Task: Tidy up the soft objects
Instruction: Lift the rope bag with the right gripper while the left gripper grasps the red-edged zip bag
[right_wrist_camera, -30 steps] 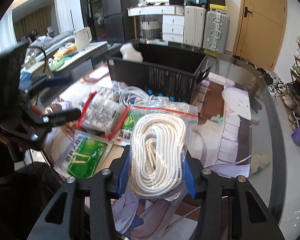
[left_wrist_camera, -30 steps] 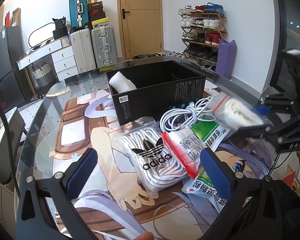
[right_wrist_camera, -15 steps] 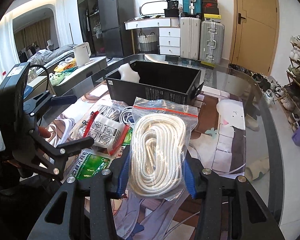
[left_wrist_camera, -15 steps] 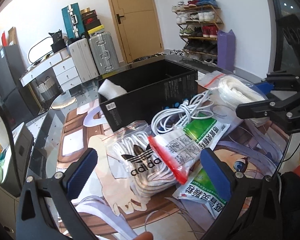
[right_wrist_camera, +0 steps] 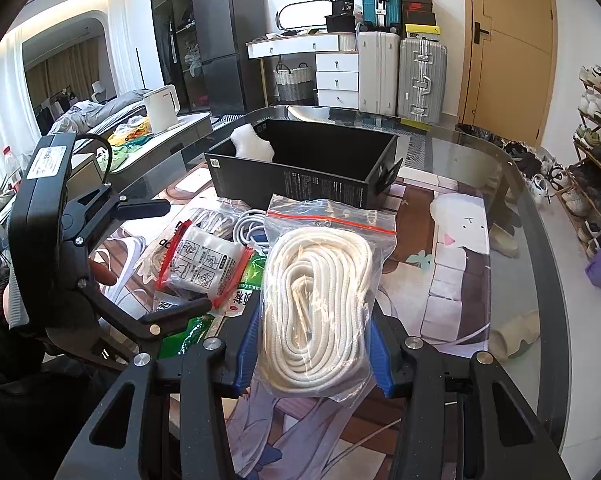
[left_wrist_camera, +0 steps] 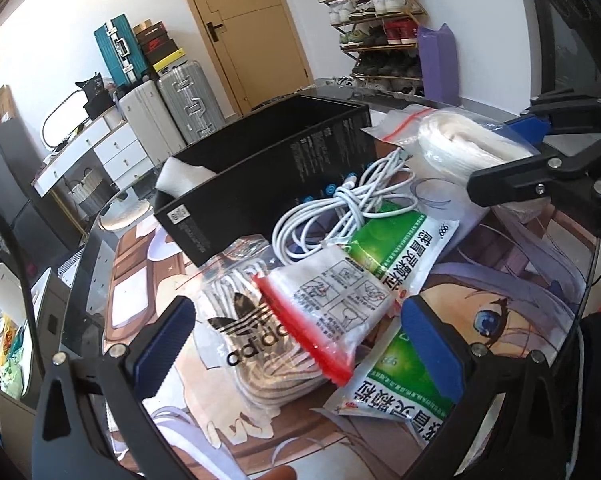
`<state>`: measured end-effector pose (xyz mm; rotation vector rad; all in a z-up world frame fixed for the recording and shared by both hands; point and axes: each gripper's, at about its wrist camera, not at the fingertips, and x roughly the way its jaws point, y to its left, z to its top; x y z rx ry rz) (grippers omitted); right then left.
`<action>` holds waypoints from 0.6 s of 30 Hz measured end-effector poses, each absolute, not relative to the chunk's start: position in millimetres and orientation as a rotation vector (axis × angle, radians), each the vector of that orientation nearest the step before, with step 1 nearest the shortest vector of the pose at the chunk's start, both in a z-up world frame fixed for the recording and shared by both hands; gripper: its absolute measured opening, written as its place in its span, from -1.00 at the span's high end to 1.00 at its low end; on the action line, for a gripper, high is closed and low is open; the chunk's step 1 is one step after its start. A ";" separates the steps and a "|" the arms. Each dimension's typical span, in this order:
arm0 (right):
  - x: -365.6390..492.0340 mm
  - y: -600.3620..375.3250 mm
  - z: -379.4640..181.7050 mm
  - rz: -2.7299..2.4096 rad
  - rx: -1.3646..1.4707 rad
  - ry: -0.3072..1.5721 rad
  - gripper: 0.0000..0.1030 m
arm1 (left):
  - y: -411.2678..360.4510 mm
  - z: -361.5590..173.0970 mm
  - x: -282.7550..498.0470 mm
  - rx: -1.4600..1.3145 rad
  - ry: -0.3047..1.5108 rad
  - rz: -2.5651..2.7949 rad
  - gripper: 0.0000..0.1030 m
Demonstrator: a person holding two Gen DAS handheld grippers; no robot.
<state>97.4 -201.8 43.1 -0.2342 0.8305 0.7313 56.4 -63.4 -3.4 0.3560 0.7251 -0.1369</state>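
Rope bag [right_wrist_camera: 316, 304], a clear zip pouch of coiled white cord, sits clamped between the right gripper's [right_wrist_camera: 314, 344] blue pads above the table [right_wrist_camera: 512, 208], while the left gripper [left_wrist_camera: 296, 344] gapes wide, empty, over the packet pile [left_wrist_camera: 332, 304].

A clear zip bag of coiled white rope [right_wrist_camera: 316, 312] is lifted above the table [right_wrist_camera: 512, 200]; other packets [left_wrist_camera: 332, 304] are piled before the black box [right_wrist_camera: 312, 168].

both wrist views, close, share black box [left_wrist_camera: 268, 168] [right_wrist_camera: 308, 176], seemingly downward.
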 end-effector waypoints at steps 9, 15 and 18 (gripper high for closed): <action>98.0 -198.3 38.4 0.742 -0.242 0.843 0.08 | -67.3 -2.6 59.1 0.329 0.733 -0.184 -0.71; 96.9 -197.7 37.2 0.743 -0.247 0.847 0.08 | -65.6 -1.2 55.1 0.306 0.735 -0.221 -0.19; 97.2 -197.8 37.2 0.743 -0.246 0.846 0.08 | -66.4 1.3 52.8 0.309 0.728 -0.240 -0.17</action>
